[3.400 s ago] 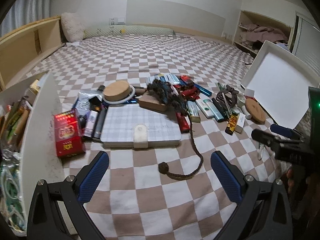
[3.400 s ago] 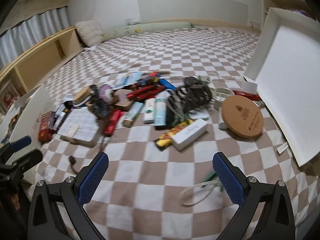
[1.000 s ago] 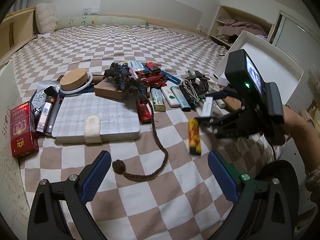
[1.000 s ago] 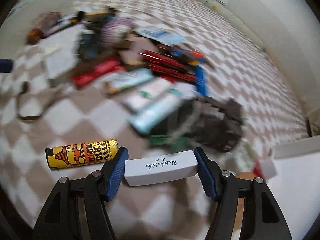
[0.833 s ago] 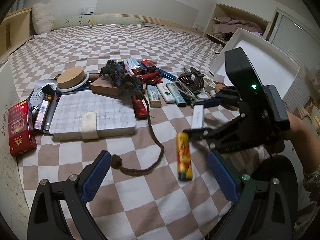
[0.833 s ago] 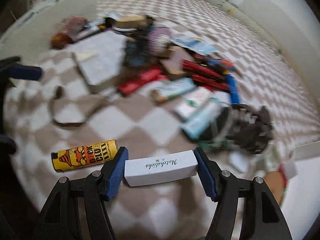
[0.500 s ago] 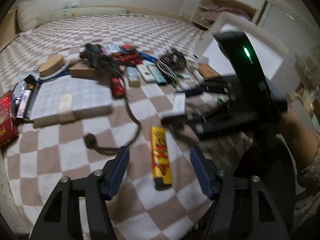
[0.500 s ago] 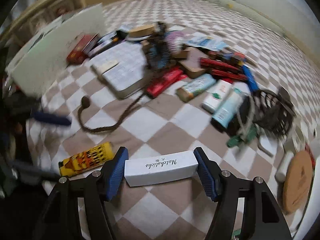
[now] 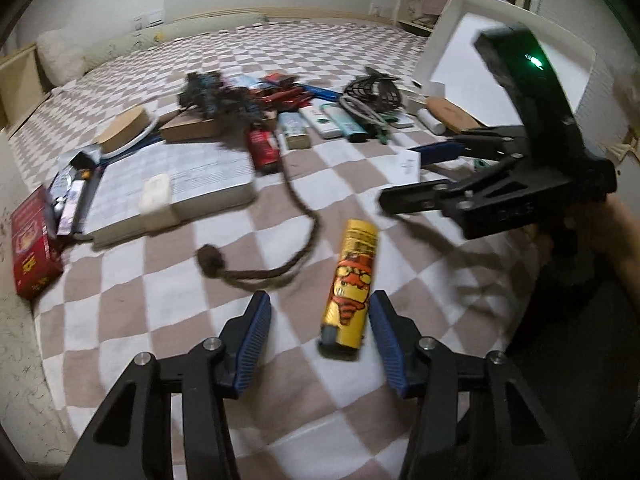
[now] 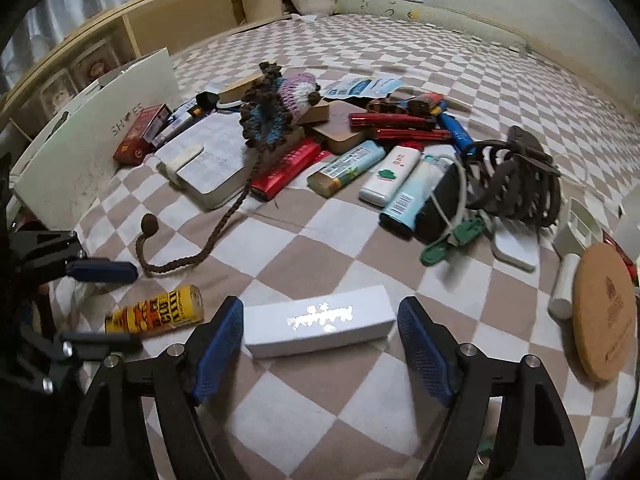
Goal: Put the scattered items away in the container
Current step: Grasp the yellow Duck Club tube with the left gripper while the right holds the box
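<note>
Since a second ago both hand-held grippers have swung toward each other over the bed [image 10: 320, 240]. The right hand-held gripper [image 10: 320, 340] is opening, freeing the white box [image 10: 318, 326]; the left hand-held gripper [image 9: 320, 336] is closing around, not yet touching, the yellow lighter [image 9: 350, 286] (centre it first).

Dim indoor light, motion blur, fisheye bending at edges.

Yellow lighter [image 9: 350, 288] w/ orange cartoon print, white box [image 10: 318, 320], brown-and-white checked bed cover [image 10: 320, 236], blue claw pads [image 10: 218, 344], red pack [image 9: 30, 240]
</note>
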Motion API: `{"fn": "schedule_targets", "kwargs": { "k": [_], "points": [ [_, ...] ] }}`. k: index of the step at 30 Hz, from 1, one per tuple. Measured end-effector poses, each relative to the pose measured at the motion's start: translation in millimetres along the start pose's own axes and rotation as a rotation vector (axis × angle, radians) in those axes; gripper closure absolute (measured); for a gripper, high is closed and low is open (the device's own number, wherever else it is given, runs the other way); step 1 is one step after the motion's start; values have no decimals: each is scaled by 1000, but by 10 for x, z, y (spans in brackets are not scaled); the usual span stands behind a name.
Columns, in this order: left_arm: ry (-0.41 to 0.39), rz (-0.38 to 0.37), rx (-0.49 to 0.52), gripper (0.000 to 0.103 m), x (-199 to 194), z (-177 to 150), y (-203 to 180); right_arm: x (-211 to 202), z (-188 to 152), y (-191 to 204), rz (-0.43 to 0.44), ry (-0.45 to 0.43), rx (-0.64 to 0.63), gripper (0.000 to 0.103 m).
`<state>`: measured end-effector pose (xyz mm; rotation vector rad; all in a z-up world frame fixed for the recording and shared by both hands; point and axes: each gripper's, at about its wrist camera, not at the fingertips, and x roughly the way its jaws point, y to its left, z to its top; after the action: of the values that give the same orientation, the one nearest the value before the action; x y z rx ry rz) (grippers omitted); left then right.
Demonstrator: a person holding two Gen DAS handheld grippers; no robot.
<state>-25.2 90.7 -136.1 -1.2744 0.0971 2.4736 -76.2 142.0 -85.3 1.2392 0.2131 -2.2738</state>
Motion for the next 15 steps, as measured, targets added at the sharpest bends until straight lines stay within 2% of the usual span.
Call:
{"fn": "schedule_targets", "kwargs": {
  "k": [5, 10, 12, 14, 15],
  "points": [
    [0, 48, -46, 52, -35, -14, 212, -32, -29, -20, -5, -10, 12, 24],
    [-16, 119, -105, 52, 2, 51, 379, -33, -44, 14, -12, -10, 5, 34],
    [-16, 111, -120, 52, 26, 69, 396, -36, -54, 19, -16, -11, 6, 34],
    [-35, 72, -117, 51, 2, 79, 363, -39, -64, 19, -17, -12, 17, 34],
    [-46, 54, -111, 41, -16, 80, 333, -38, -68, 20, -18, -11, 24, 34]
  ]
}}
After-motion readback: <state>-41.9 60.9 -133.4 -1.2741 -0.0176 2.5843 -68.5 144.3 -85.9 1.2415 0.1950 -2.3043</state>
